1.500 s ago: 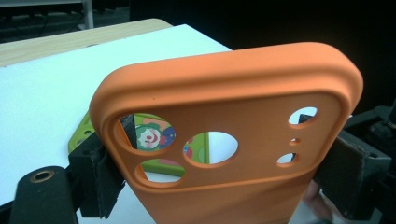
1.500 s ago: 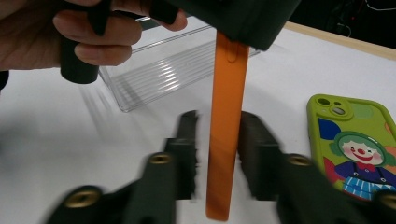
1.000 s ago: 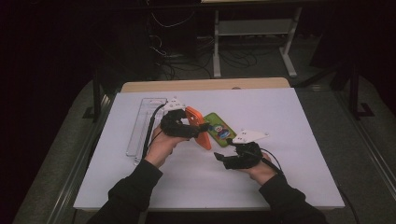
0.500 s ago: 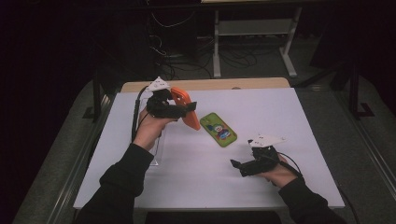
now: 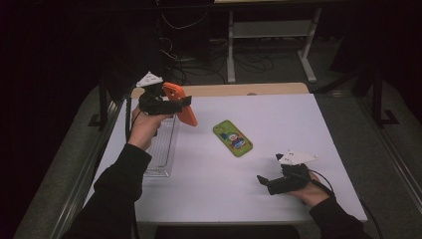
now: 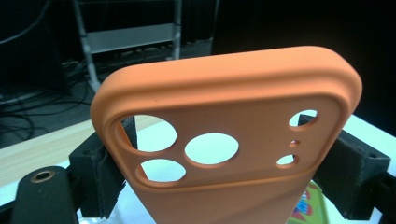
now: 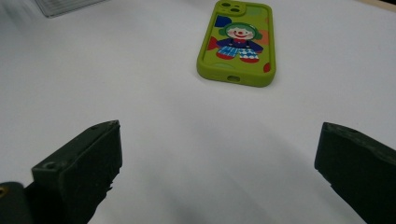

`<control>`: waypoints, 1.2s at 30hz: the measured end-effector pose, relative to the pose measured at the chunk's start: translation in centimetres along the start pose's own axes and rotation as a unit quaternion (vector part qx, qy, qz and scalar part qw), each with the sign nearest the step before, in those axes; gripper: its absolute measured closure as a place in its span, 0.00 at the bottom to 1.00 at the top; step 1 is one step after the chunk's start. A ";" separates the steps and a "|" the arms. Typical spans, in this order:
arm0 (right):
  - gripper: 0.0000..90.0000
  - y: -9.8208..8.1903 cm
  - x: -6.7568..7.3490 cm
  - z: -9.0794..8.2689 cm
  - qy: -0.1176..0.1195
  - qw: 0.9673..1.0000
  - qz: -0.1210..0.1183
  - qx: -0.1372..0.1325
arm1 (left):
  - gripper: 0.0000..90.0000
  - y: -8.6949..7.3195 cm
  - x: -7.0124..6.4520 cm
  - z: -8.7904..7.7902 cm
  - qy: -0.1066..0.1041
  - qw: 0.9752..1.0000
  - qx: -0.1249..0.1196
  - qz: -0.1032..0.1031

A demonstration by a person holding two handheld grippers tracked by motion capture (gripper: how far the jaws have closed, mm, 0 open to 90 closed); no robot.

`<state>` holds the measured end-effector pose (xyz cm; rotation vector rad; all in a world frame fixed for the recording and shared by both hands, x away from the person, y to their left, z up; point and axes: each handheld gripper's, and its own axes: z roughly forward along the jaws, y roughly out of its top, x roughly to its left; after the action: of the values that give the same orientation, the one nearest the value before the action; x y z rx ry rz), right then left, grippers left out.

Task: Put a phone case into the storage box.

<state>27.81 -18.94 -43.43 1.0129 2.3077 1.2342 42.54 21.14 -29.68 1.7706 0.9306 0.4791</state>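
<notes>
Left tool (image 5: 185, 102): clamps orange phone case (image 5: 180, 102), long axis near-upright, above clear tray (image 5: 161, 149). Right tool (image 5: 263, 181): wide, empty; green phone case (image 5: 232, 138) ahead on tabletop (image 5: 298, 119).

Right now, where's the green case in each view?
High view: green case flat on the white table, centre, between both hands.
Left gripper view: a sliver at the bottom right, behind the orange case.
Right gripper view: top centre, ahead of the open fingers.
Shared landmark: the white table.
</notes>
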 end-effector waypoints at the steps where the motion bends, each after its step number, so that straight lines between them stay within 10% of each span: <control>1: 0.00 -0.1 0.0 -0.1 0.000 1.000 -0.001 0.000 | 0.15 0.1 0.2 0.0 0.006 1.000 0.000 -0.002; 13: 0.00 -0.4 0.0 0.0 0.000 1.000 -0.010 0.015 | 0.15 0.8 3.4 0.8 0.103 0.995 0.011 -0.002; 28: 0.00 -0.2 -0.1 -0.2 0.004 1.000 -0.004 0.007 | 0.15 -0.5 6.7 3.7 0.225 0.973 0.051 -0.015; 36: 0.00 -0.2 -0.2 -0.3 0.005 1.000 -0.003 0.004 | 0.15 -2.0 7.5 6.2 0.244 0.965 0.093 -0.013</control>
<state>27.68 -19.31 -43.41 1.0050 2.3242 1.2309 50.82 23.53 -34.71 1.8394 1.3765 0.8583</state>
